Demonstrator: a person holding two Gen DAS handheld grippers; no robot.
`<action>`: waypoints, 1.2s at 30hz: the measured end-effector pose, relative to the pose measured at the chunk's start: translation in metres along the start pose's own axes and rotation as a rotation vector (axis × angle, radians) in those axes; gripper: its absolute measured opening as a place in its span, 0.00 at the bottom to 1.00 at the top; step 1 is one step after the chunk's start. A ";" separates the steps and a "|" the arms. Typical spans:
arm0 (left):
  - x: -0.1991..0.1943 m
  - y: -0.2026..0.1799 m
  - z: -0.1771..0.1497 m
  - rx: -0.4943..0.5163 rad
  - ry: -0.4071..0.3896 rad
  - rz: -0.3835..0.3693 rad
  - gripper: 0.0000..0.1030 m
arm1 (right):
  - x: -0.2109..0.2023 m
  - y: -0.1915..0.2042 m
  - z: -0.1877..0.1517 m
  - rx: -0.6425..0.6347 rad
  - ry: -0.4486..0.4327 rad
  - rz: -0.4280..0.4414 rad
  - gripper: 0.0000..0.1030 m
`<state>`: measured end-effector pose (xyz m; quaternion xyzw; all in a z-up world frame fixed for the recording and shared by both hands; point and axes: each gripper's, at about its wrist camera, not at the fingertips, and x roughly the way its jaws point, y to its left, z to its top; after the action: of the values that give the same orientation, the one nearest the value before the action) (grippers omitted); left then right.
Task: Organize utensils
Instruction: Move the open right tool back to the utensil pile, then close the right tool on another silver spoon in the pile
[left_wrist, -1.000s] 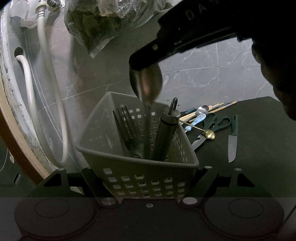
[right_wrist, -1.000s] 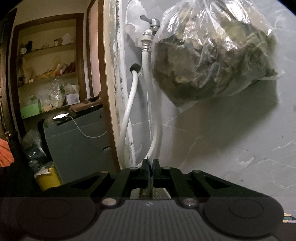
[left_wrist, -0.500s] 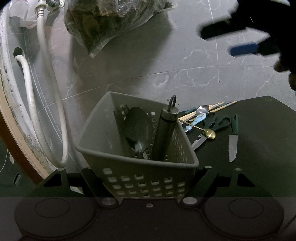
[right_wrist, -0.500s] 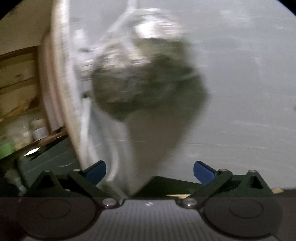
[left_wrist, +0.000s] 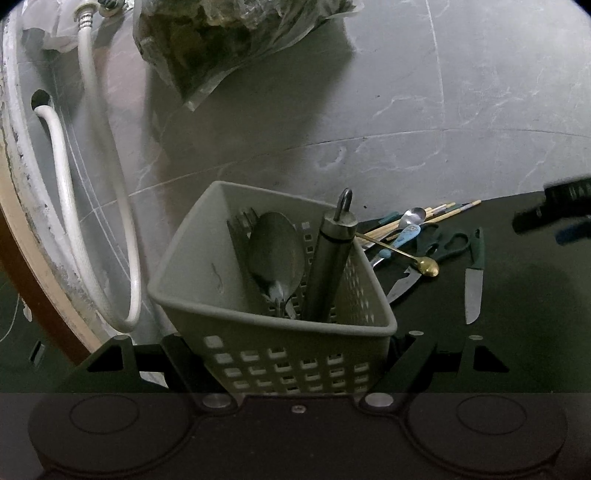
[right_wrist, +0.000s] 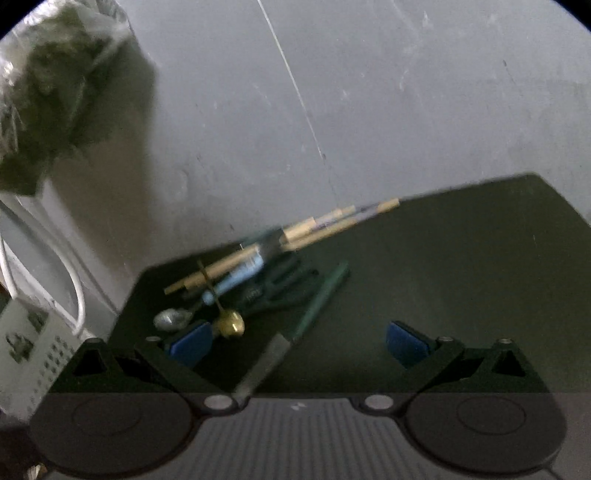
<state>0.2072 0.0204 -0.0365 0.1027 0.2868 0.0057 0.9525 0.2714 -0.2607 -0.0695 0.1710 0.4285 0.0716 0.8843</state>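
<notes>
Your left gripper (left_wrist: 295, 354) clamps the grey utensil basket (left_wrist: 273, 328) holding a spoon (left_wrist: 275, 254), your right gripper (right_wrist: 297, 341) gapes empty, tilted down over the knife (right_wrist: 295, 332), remaining utensils at its 11 o'clock.

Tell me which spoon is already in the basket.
The large steel spoon, standing bowl-up in the grey basket. The gold spoon, blue-handled spoon and small silver spoon lie on the dark mat.
</notes>
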 end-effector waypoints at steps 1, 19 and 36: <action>0.001 -0.001 0.001 -0.001 0.002 0.003 0.79 | 0.003 -0.002 -0.003 -0.002 0.013 -0.001 1.00; 0.009 -0.007 0.005 -0.007 0.022 0.032 0.79 | 0.108 -0.002 0.068 0.029 -0.120 0.242 1.00; 0.010 -0.008 0.006 -0.014 0.024 0.034 0.79 | 0.181 0.005 0.081 -0.062 0.002 0.273 0.38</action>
<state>0.2182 0.0125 -0.0390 0.1008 0.2962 0.0250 0.9495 0.4471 -0.2264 -0.1541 0.2002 0.3998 0.2044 0.8708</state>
